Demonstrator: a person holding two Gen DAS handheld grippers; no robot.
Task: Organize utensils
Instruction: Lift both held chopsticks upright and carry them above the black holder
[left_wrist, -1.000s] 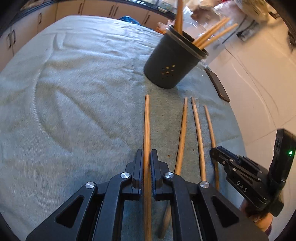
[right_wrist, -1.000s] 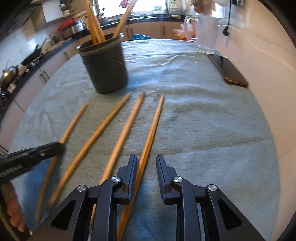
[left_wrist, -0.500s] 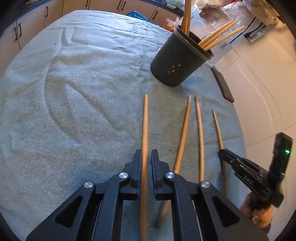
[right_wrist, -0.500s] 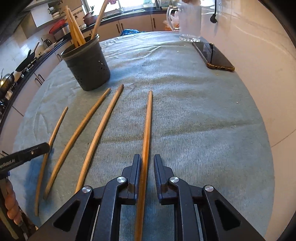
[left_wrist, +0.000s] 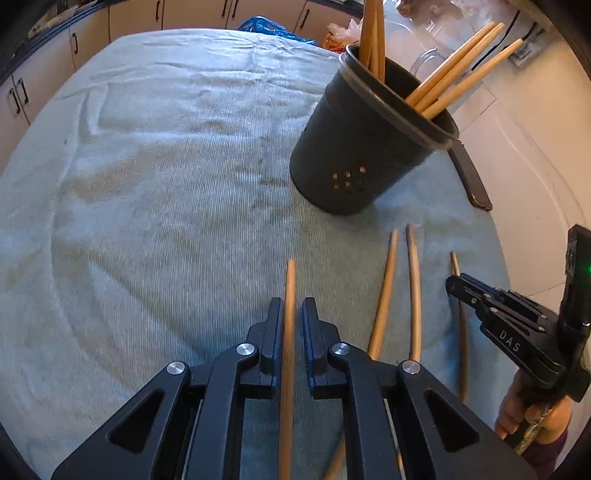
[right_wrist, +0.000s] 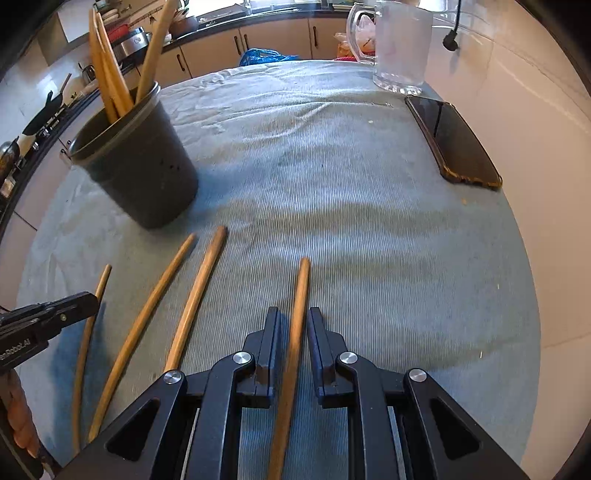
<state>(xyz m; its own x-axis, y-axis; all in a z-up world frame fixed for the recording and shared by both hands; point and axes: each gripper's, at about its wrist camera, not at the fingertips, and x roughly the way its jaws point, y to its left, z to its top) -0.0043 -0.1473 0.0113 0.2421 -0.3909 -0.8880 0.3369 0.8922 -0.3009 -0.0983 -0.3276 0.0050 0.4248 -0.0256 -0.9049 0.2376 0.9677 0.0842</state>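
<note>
Both claws drew back from holder (left_wrist: 369, 144), sticks gripped: left claw (left_wrist: 292, 325) holds stick (left_wrist: 289, 332), right claw (right_wrist: 291, 332) another (right_wrist: 295, 332); holder ahead, shafts pointing roughly holderward.

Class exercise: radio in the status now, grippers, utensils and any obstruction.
Left gripper and right gripper each shut on a wooden stick. Two sticks loose on cloth. Holder upright, path clear.

sticks (left_wrist: 415, 291): smooth wood | holder (left_wrist: 354, 147): matt dark plastic | cloth (left_wrist: 166, 184): ribbed
</note>
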